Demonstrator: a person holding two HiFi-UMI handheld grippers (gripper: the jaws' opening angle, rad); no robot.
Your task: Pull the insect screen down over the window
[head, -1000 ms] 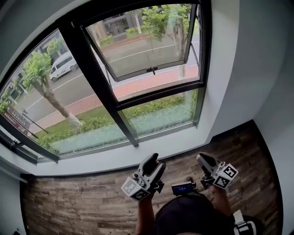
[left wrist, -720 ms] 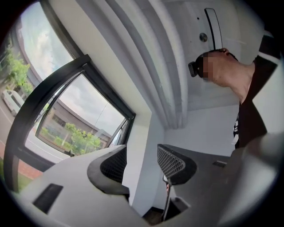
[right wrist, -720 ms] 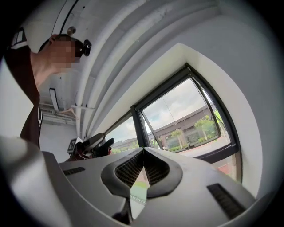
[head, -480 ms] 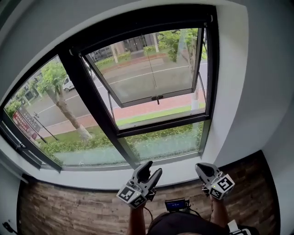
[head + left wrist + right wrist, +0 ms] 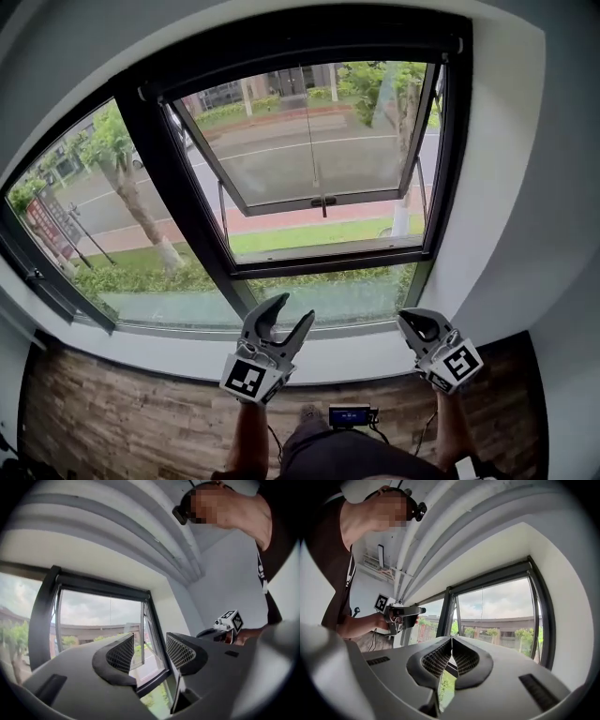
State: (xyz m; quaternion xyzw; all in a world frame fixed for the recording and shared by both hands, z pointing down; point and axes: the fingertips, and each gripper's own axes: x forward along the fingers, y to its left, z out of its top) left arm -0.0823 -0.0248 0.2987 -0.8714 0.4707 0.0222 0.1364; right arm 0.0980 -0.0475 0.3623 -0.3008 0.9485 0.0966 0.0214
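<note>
Insect screen: unseen, likely rolled inside head rail [image 5: 309,39] at 12 o'clock, thin cord [image 5: 307,122] hanging below. Left gripper [image 5: 289,311] jaws released, right gripper [image 5: 409,321] jaws clenched empty, both at 6 o'clock, well apart from cord. Risk: cord slipping through pads; skewed pull jamming screen

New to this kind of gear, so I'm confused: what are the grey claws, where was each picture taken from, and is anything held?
There is no robot: a person holds a grey two-jaw tool in each hand. The wide picture comes from a camera on the person's head, looking down at a black-framed window, its glass sash tilted outward, above a brown wooden floor. The other two come from cameras riding on the tools. The left hand-held gripper has its jaws apart; the right hand-held gripper has them together. Neither holds anything.
</note>
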